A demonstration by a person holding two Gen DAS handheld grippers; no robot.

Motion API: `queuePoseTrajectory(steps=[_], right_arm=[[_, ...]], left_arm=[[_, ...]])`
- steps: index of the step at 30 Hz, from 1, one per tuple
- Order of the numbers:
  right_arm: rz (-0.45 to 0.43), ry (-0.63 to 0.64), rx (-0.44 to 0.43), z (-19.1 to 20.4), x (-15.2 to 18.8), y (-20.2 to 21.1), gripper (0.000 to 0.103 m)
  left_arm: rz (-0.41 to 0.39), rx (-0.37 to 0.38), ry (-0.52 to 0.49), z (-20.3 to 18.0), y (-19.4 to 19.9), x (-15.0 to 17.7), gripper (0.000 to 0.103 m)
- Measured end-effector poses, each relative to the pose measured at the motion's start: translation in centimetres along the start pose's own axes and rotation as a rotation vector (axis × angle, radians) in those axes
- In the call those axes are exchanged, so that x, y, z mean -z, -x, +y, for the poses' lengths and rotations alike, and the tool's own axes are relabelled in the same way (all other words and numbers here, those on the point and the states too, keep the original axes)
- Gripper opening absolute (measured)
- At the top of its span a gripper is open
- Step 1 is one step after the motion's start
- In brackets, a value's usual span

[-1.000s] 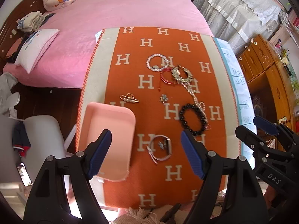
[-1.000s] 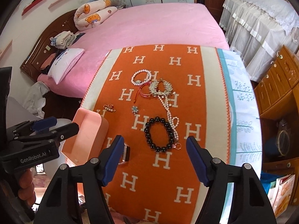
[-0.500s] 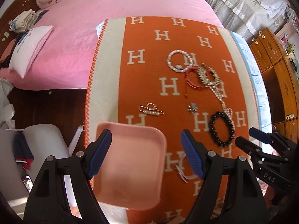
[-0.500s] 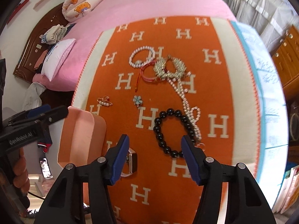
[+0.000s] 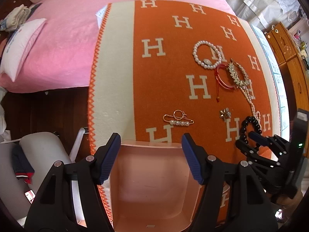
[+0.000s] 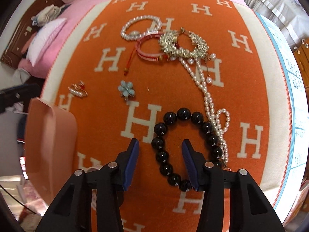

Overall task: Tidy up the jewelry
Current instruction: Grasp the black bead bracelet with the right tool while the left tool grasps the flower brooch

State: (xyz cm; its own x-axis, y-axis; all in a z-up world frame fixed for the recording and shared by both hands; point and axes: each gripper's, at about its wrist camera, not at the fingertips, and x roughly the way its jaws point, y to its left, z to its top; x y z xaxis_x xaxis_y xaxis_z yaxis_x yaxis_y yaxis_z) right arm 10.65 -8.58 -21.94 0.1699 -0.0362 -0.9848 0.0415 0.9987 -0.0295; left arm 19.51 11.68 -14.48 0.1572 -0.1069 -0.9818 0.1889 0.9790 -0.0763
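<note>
A pink tray [image 5: 150, 145] lies at the blanket's near left edge. My left gripper [image 5: 151, 150] straddles its far rim, jaws closing, pads apart from it. The black bead bracelet [image 6: 183, 114] lies on the orange blanket. My right gripper [image 6: 160, 152] points down over it, jaws closing with the bracelet's left side between them and one finger inside the ring; the pads do not press the beads. Farther off lie a pearl bracelet [image 6: 141, 27], a red cord bracelet [image 6: 148, 48], a gold leaf piece [image 6: 183, 42], a pearl strand [image 6: 208, 96], a blue flower brooch [image 6: 126, 90] and a pearl pin [image 5: 178, 119].
The orange blanket with white H letters [image 5: 168, 81] covers a table beside a pink bed [image 5: 67, 38] with a white pillow [image 5: 21, 44]. A wooden cabinet [image 5: 293, 58] stands at the right. A grey chair [image 5: 38, 150] sits at the lower left.
Both grippers have sunk toward the blanket. The left one now sits over the tray's far rim, jaws slightly narrower. The right one's jaws have narrowed around the black bracelet's side.
</note>
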Motion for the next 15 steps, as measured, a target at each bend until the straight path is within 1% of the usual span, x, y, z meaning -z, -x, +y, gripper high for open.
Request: queuePoseTrajectory(steps=[1,3,5,8,9,12,13,15], right_arm=[[-0.03,0.014,0.019,0.2,0.2,0.2,0.041],[-0.055,0.039,0.049,0.7,0.3,0.0,0.033],[-0.073,0.041,0.062,0.7,0.2,-0.1,0.015],[-0.073,-0.012,0.015,-0.3,0.0,0.2,0.015],[-0.074,-0.048,-0.012,-0.9,0.0,0.4,0.015],[-0.091,-0.108,-0.06,-2.1,0.5,1.3,0.015],[-0.097,-0.117,-0.069,-2.3,0.6,1.6,0.015],[-0.113,-0.142,-0.09,-2.6,1.0,2.3,0.015]], left_arm=[[0.004,0.006,-0.004,-0.1,-0.2,-0.1,0.063],[0.007,0.018,-0.019,-0.6,-0.5,-0.2,0.063],[0.007,0.031,-0.046,-1.6,-0.6,-0.4,0.063],[0.002,0.057,-0.111,-4.1,-0.9,-0.9,0.063],[-0.001,0.064,-0.132,-5.0,-1.0,-1.0,0.063],[-0.013,0.082,-0.208,-8.0,-1.6,-1.4,0.063],[-0.016,0.089,-0.235,-9.1,-2.0,-1.5,0.062],[-0.015,0.092,-0.271,-10.8,-2.6,-1.6,0.057]])
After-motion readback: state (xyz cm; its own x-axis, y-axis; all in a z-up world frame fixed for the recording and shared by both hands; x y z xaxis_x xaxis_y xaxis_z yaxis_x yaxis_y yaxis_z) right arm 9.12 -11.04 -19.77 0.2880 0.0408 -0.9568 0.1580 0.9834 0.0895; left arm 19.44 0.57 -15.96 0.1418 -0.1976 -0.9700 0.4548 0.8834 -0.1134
